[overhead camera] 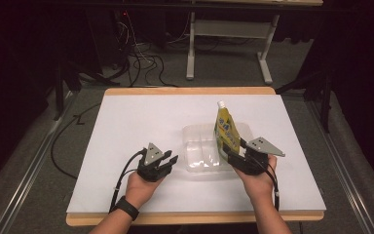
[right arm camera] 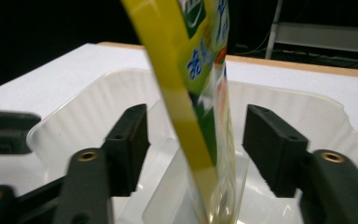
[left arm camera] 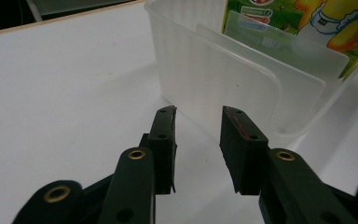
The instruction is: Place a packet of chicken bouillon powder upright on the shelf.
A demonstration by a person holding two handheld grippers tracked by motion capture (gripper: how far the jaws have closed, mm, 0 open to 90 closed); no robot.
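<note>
White table (overhead camera: 126,126), seen from the high view, bearing a clear plastic container (overhead camera: 197,139) near its middle. A yellow-green spouted pouch (overhead camera: 223,127) stands upright in the right-hand part of the container, leaning slightly, its white cap uppermost; in the right gripper view the pouch (right arm camera: 200,93) has its foot in a narrow inner compartment of the container (right arm camera: 74,112).

Right gripper (overhead camera: 233,149): held low at the near right corner of the container, jaws on either side of the pouch. In the right gripper view the jaws stand released, with a clear gap between each pad and the pouch, so that nothing is grasped.

Left gripper (overhead camera: 169,161): held just beside the near left wall of the container. In the left gripper view the jaws stand partly apart and empty, their tips close to the translucent wall (left arm camera: 223,79) without gripping it; whether they touch it cannot be told.

Step in hand, as judged: the placing of the pouch in the container, at the moment of release. The pouch appears to stand on its own, propped by the compartment.

Next move, as judged: the right gripper must back straight away from the pouch without brushing it, since a light sideways touch could tip it.
</note>
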